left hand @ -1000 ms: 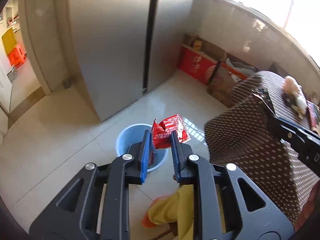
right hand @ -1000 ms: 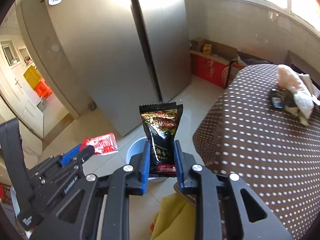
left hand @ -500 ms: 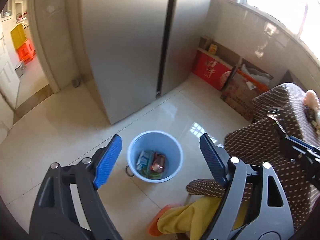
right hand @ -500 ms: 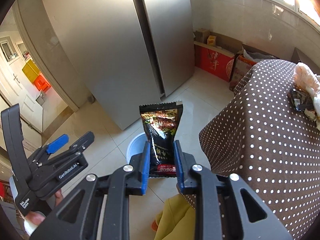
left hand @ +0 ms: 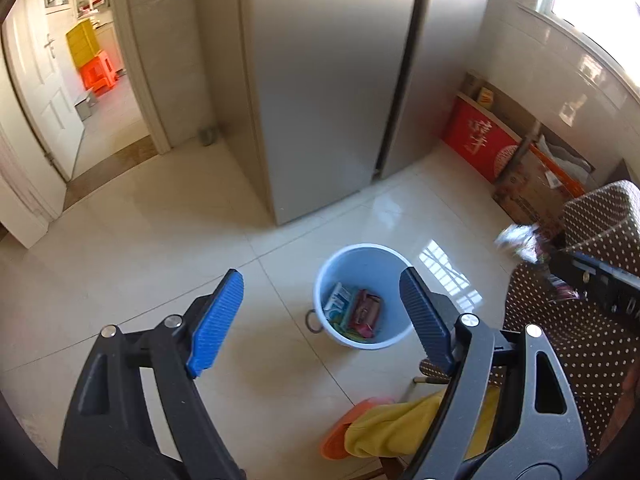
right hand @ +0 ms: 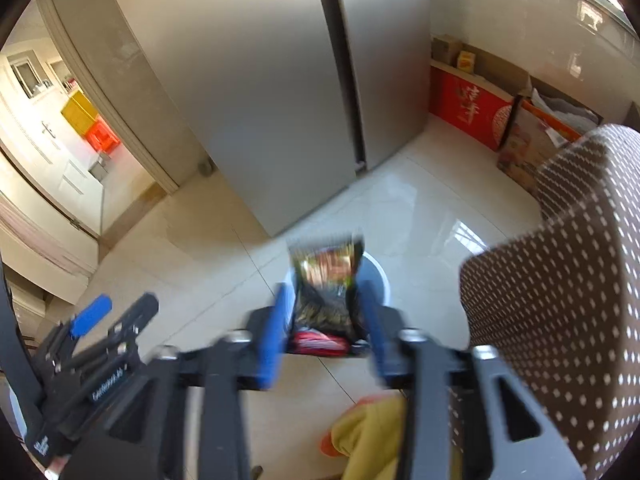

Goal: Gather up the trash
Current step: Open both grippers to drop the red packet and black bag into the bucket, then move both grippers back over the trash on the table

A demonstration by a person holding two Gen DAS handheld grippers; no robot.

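A light blue bucket [left hand: 362,264] stands on the tiled floor and holds several wrappers, among them a red packet [left hand: 365,312]. My left gripper [left hand: 320,312] is open and empty, above and in front of the bucket. In the right wrist view my right gripper [right hand: 324,320] has its jaws spread wider, with a black snack bag [right hand: 326,284] still between them, over the bucket [right hand: 378,276]; the frame is blurred. The left gripper also shows in the right wrist view [right hand: 104,316] at lower left. The right gripper and the bag [left hand: 520,240] show at the right edge of the left wrist view.
A steel double-door fridge [left hand: 328,80] stands behind the bucket. A table with a brown dotted cloth [right hand: 560,280] is at right. Red and cardboard boxes [left hand: 480,140] line the wall. A yellow cloth and an orange slipper [left hand: 384,424] lie near me. A doorway [left hand: 100,80] opens at left.
My left gripper opened and the red packet dropped into the bucket. My right gripper moved over the bucket with the black bag, and its jaws have widened.
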